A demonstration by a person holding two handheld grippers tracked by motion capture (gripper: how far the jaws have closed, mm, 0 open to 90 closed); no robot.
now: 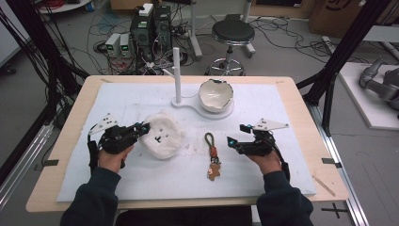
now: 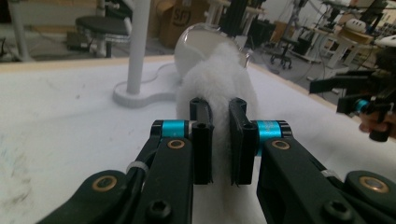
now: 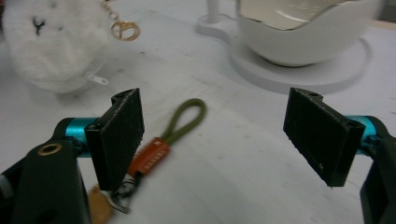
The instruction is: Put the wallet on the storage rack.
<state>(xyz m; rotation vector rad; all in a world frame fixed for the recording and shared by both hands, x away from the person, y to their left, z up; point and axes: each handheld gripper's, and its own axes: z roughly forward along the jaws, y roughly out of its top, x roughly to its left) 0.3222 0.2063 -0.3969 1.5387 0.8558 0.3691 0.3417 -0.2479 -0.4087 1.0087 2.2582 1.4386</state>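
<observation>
White bowl (image 1: 215, 95) sits on the white stand (image 1: 178, 75) base at the back of the mat (image 1: 277, 155), inside looks empty. Left gripper (image 1: 142, 127) is clamped on the white plush toy (image 1: 163, 134), which sits left-front of the bowl; right gripper (image 1: 236, 134) has jaws wide apart, holding nothing, just right of the keychain (image 1: 212, 156) lying in front of the bowl. No legible writing.

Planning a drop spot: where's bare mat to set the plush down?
Bare: the white mat right of the bowl, and its near strip below the keychain. Crowded: mid-mat, where the plush in the left hand-held gripper, keychain and stand cluster.
</observation>
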